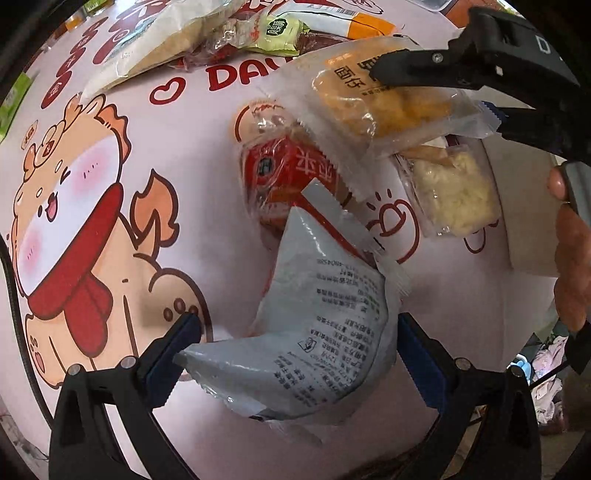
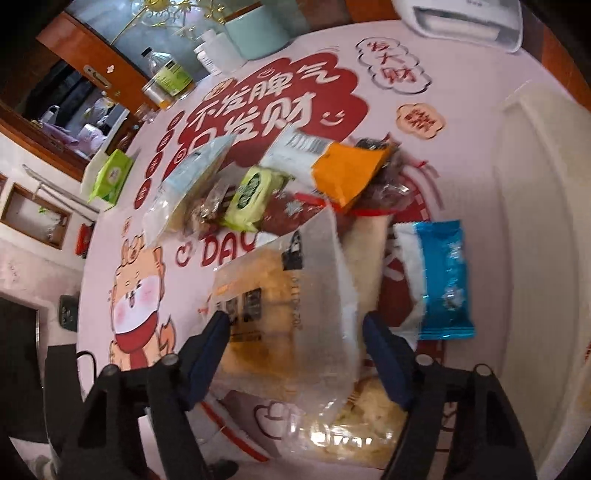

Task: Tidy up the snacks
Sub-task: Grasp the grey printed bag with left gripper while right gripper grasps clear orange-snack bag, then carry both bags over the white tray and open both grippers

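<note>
My left gripper [image 1: 299, 332] is shut on a grey-white snack packet [image 1: 325, 325], held above the pink printed tablecloth [image 1: 155, 122]. Beyond it lie a red packet [image 1: 284, 177] and a clear packet of pale crumbly snack [image 1: 454, 188]. My right gripper [image 2: 295, 332] is shut on a clear packet with an orange-yellow cake [image 2: 288, 314]; it shows in the left wrist view [image 1: 384, 107] too, held above the red packet by the right gripper's black fingers [image 1: 417, 70]. A pile of mixed snacks [image 2: 280, 184] lies further back.
A blue packet [image 2: 443, 280] lies right of the held cake. A white box wall [image 2: 535, 221] stands at the right. Bottles [image 2: 166, 77], a teal container [image 2: 255, 29] and a green tissue pack [image 2: 110, 177] stand along the table's far-left edge.
</note>
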`<control>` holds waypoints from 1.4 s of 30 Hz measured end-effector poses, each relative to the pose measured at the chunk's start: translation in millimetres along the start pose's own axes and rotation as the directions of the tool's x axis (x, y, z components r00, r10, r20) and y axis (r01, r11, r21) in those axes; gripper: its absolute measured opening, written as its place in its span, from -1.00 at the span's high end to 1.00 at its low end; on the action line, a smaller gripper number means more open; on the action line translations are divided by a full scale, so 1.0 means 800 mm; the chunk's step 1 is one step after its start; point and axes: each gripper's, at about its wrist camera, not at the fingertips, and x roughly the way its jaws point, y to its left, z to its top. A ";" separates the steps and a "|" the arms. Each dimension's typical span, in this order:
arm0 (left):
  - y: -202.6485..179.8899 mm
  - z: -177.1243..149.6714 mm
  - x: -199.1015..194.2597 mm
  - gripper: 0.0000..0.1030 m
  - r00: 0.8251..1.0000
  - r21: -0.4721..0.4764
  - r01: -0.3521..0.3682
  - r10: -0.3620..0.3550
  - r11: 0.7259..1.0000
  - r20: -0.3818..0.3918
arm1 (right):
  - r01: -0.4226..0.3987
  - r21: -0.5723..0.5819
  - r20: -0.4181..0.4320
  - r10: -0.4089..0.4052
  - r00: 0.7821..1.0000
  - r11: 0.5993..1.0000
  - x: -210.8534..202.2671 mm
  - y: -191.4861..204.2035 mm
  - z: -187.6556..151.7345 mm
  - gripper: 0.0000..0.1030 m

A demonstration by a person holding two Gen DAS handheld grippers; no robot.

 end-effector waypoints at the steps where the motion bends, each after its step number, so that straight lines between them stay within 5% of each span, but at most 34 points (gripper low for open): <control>1: -0.001 0.004 -0.001 -0.92 1.000 -0.002 -0.001 0.001 1.000 0.002 | -0.018 -0.006 -0.005 0.018 1.000 1.000 0.001 0.002 0.000 -0.17; 8: -0.002 0.012 -0.023 -0.14 0.997 -0.041 -0.030 0.033 0.999 0.066 | -0.035 -0.058 -0.006 0.035 0.999 0.998 -0.002 0.018 -0.007 0.09; 10: -0.006 0.014 -0.034 -0.09 0.991 -0.039 -0.087 0.090 0.995 0.098 | -0.027 -0.072 0.000 0.027 1.000 0.997 -0.007 0.021 -0.008 0.14; 15: -0.008 0.021 -0.061 -0.06 0.977 -0.070 -0.132 0.142 0.989 0.159 | -0.011 -0.089 0.028 0.014 1.000 0.996 -0.022 0.025 -0.014 0.21; 27: -0.013 0.018 -0.125 -0.06 0.947 -0.067 -0.124 0.138 0.990 0.289 | 0.012 -0.115 0.102 0.000 0.995 0.993 -0.081 0.024 -0.038 0.24; 35: -0.066 0.029 -0.165 -0.06 0.927 -0.001 -0.110 0.103 0.994 0.361 | 0.031 -0.133 0.207 -0.003 0.978 0.991 -0.149 0.014 -0.056 0.24; 42: -0.147 0.046 -0.209 -0.06 0.891 0.101 -0.093 0.037 0.991 0.453 | 0.063 -0.111 0.340 -0.022 0.940 0.992 -0.229 -0.020 -0.068 0.25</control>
